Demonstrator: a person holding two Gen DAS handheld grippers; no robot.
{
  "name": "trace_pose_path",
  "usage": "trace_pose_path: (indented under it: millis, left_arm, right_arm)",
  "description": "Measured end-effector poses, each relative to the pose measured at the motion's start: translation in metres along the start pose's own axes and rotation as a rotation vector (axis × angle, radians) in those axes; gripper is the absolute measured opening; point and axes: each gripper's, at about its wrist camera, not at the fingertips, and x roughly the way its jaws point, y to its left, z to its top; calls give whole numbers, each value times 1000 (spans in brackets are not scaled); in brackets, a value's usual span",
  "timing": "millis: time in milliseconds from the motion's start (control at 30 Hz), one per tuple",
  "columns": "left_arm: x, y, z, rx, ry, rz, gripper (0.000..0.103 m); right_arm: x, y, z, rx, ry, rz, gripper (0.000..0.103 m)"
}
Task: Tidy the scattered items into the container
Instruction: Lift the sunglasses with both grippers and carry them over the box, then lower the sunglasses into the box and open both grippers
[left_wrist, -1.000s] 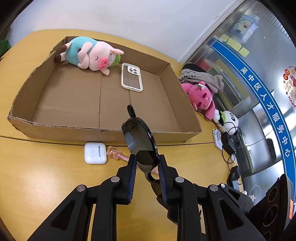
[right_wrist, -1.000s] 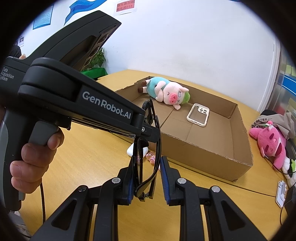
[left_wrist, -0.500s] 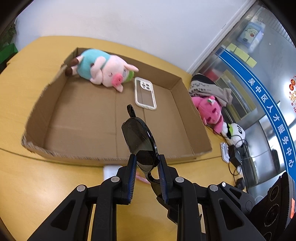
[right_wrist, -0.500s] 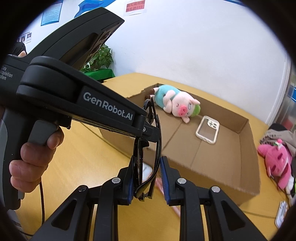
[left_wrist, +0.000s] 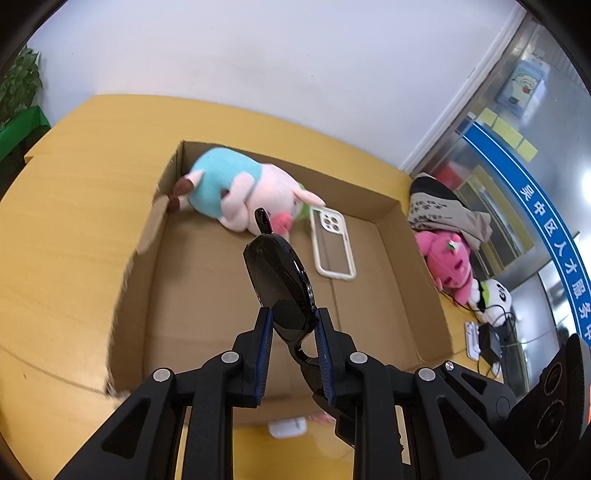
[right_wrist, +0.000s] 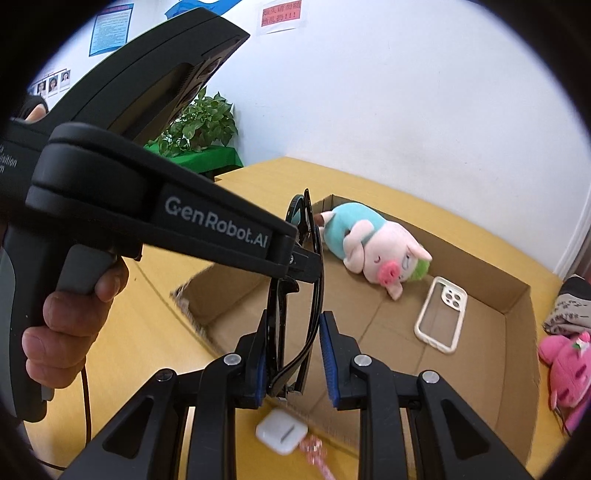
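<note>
Black sunglasses (left_wrist: 280, 280) are held in the air between both grippers, over the near part of an open cardboard box (left_wrist: 388, 221). My left gripper (left_wrist: 293, 321) is shut on one end of the frame. My right gripper (right_wrist: 293, 332) is shut on the sunglasses (right_wrist: 317, 280) at the other end, beside the left gripper (right_wrist: 303, 266). Inside the box (right_wrist: 517, 332) lie a plush pig (left_wrist: 240, 192) (right_wrist: 369, 243) and a white phone case (left_wrist: 332, 243) (right_wrist: 439, 314). A white earbuds case (right_wrist: 280, 435) and a small pink trinket (right_wrist: 314, 450) rest on the table just outside the near wall.
A pink plush toy (left_wrist: 447, 262), folded clothing (left_wrist: 443, 210) and a black-and-white plush with cables (left_wrist: 491, 295) sit to the right of the box. A person's hand (right_wrist: 70, 317) grips the left tool's handle. A potted plant (right_wrist: 199, 125) stands behind the yellow table (left_wrist: 74, 221).
Both grippers carried the sunglasses forward and a little up, from in front of the box to above its near wall. The earbuds case and pink trinket now lie beneath the fingers.
</note>
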Motion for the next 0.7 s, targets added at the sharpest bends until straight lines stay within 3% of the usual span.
trace_pose_path:
  millis: [267,533,700]
  left_arm:
    - [30,30,37,-18,46,50,24]
    - [82,59,58,-14,195,113,24]
    - [111,75,54,-15,283,139,24]
  right_arm:
    - [52,-15,28,80,51,57,22]
    - [115,-30,35,220,177,114,22]
    - [146,-33,28,292,286,142,22]
